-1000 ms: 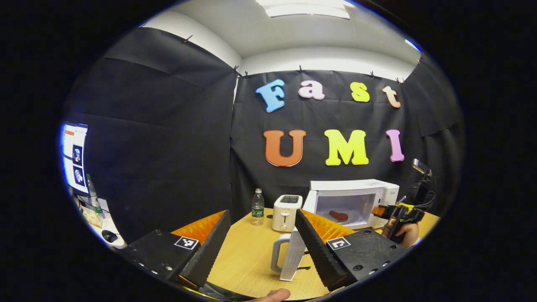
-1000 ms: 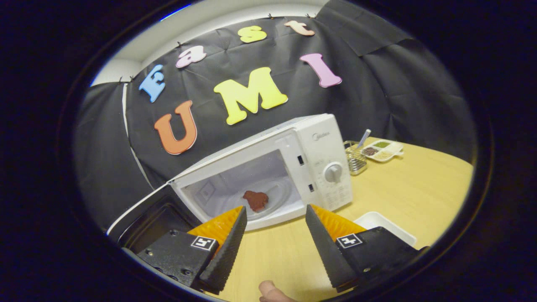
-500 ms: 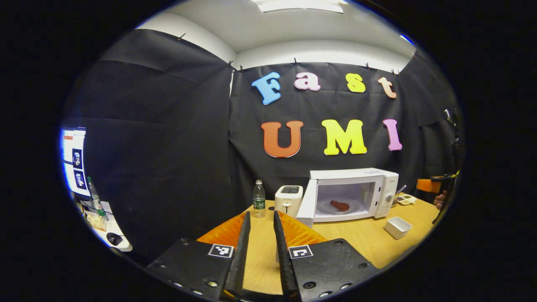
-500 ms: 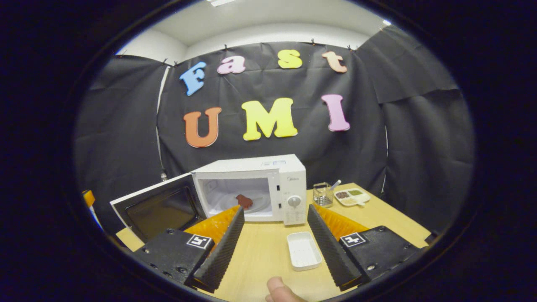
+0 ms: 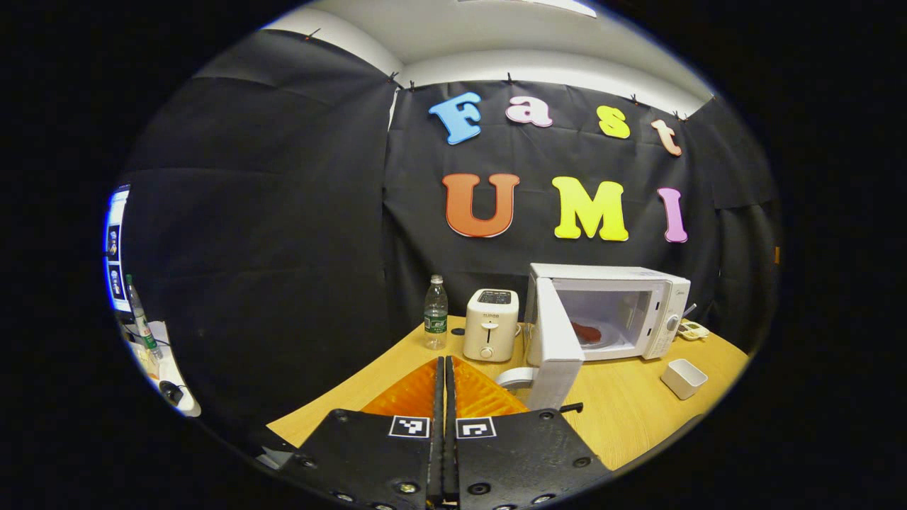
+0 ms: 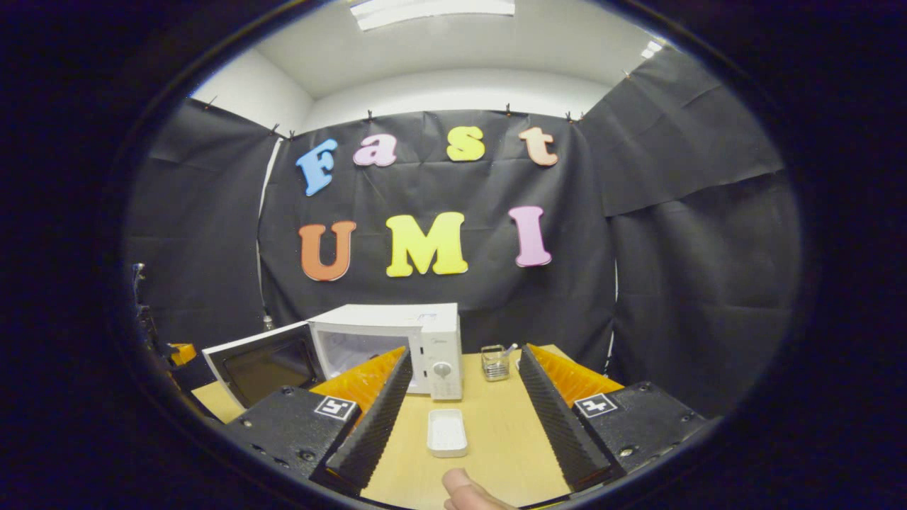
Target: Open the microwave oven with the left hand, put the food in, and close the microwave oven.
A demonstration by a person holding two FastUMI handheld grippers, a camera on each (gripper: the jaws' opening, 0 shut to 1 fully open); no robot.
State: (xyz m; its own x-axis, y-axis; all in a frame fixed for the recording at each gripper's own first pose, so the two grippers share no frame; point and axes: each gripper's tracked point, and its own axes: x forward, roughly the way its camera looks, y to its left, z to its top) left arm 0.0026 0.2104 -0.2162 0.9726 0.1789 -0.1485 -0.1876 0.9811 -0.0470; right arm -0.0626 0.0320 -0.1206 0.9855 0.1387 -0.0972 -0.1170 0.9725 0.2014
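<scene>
The white microwave (image 5: 638,301) stands at the back right of the wooden table (image 5: 616,418), its door (image 5: 554,347) swung open toward me. A reddish piece of food (image 5: 587,331) lies on the plate inside. My left gripper (image 5: 445,375) is shut with nothing in it, well back from the door and left of it. In the right gripper view the microwave (image 6: 425,333) sits behind with its door (image 6: 258,361) hanging open to the left. My right gripper (image 6: 464,354) is open and empty, far back from the oven; one of its fingers (image 6: 382,404) covers part of the cavity.
A white toaster (image 5: 490,324) and a water bottle (image 5: 435,313) stand left of the microwave. A small white tray (image 6: 447,432) lies on the table in front of the oven's control panel. A glass jar (image 6: 494,361) stands right of the microwave. A thumb (image 6: 464,492) shows at the bottom.
My left gripper has gone from open to shut and drawn back from the door handle. My right gripper has pulled away from the cavity, staying open. The food stays inside.
</scene>
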